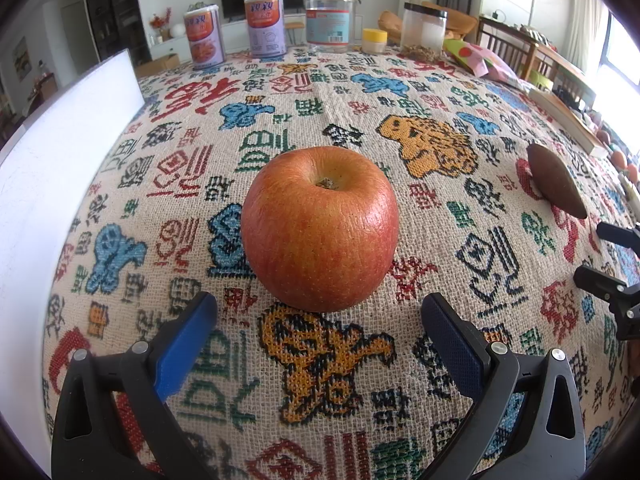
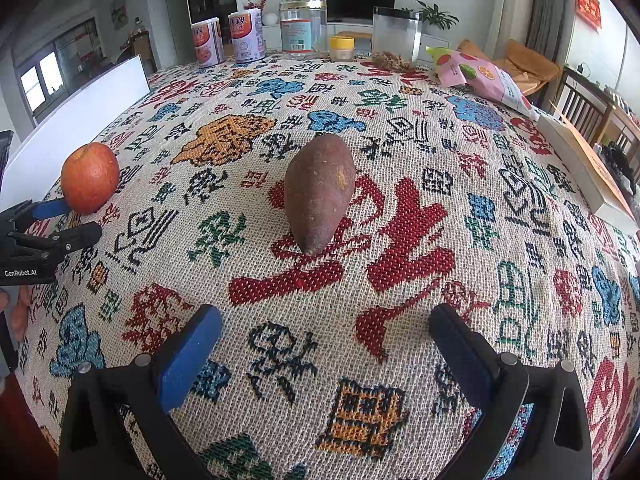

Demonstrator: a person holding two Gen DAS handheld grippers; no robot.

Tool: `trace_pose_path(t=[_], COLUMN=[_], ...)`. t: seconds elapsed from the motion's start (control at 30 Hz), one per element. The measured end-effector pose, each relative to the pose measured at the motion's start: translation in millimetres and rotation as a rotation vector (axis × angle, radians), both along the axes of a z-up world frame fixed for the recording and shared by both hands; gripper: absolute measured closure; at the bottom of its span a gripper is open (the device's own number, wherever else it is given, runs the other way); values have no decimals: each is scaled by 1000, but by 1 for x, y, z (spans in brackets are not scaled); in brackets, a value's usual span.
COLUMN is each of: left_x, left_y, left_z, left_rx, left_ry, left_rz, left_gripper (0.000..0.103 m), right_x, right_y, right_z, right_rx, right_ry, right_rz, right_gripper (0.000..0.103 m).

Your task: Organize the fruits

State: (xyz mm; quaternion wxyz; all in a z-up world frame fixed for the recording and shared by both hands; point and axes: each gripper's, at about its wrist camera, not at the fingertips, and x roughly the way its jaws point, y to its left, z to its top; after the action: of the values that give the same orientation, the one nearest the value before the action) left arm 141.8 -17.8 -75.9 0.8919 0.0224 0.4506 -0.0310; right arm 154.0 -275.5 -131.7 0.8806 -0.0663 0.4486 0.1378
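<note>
Both grippers gape empty: left gripper (image 1: 319, 312) just before apple (image 1: 319, 229), right gripper (image 2: 325, 320) short of sweet potato (image 2: 319, 192).

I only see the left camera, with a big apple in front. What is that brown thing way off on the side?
Observer: A sweet potato, lying on the tablecloth, pointed end toward the right tool.
Operator: Is the right tool grabbing it?
Observer: No, it is open and apart from it.
Operator: What is behind the sweet potato?
Observer: A pink snack bag with fruit pictures, seen whole, at the far right of the table.
</note>
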Motion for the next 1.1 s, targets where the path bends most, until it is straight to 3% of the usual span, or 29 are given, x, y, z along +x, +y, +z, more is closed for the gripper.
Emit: trace_pose_path(t=[0.47, 0.53, 0.63, 0.7, 0.8, 0.87, 0.97, 1.0, 1.07, 1.1], left_x=[1, 3, -3, -7, -4, 10, 34, 39, 43, 43], left_y=[3, 13, 51, 68, 67, 57, 41, 38, 33, 31], left_z=[0, 5, 14, 20, 30, 32, 23, 21, 21, 23], left_rx=[-18, -84, -326, -390, -370, -342, -312, -302, -281, -263], left_ry=[5, 38, 73, 78, 38, 46, 109, 118, 109, 98], left_rz=[-8, -59, -100, -81, -102, -101, -77, -68, -61, -58], left_gripper=[1, 1, 2, 2, 2, 2, 3, 3, 3, 9], right_x=[0, 0, 0, 2, 18, 33, 64, 73, 93, 101], right_y=[0, 0, -1, -5, -17, -19, -4, 3, 10, 12], right_z=[0, 0, 0, 3, 16, 32, 45, 45, 38, 32], right_rx=[0, -1, 11, 38, 153, 204, 168, 142, 123, 121], right_ry=[0, 0, 4, 34, 128, 132, 168, 195, 270, 316], right_rz=[0, 0, 3, 22, -5, -26, -27, -36, -53, -63], right_gripper=[0, 0, 0, 0, 1, 1, 2, 5, 24, 26])
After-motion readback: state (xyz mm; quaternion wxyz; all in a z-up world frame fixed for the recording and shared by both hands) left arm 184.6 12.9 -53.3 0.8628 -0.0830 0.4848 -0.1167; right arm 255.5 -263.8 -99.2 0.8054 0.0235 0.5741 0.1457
